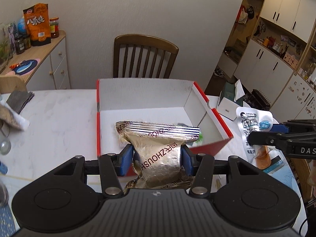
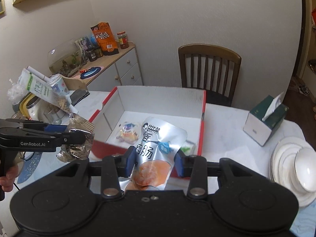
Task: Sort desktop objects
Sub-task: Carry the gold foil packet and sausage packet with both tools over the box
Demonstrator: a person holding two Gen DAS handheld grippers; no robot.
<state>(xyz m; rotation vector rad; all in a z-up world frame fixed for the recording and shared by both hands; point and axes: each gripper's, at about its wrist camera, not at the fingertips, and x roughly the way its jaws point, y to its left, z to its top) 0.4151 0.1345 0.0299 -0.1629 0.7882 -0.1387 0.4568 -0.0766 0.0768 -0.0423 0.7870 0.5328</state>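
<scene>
From the left wrist view, a crinkled gold foil packet (image 1: 156, 154) with striped sealed ends is seen clamped between the blue pads of the left gripper (image 1: 157, 159), held above the near edge of an open red cardboard box (image 1: 215, 116) with white inner walls. The box is set on a pale marble-patterned desk (image 1: 59, 114).

From the right wrist view, a glossy silver pouch (image 2: 156, 150) printed with an orange sausage picture is seen gripped by the right gripper (image 2: 155, 163) over the box's near edge. Small wrapped snacks (image 2: 127, 132) are seen lying inside the box. Stacked white plates (image 2: 284, 158) are seen at the desk's right edge.
</scene>
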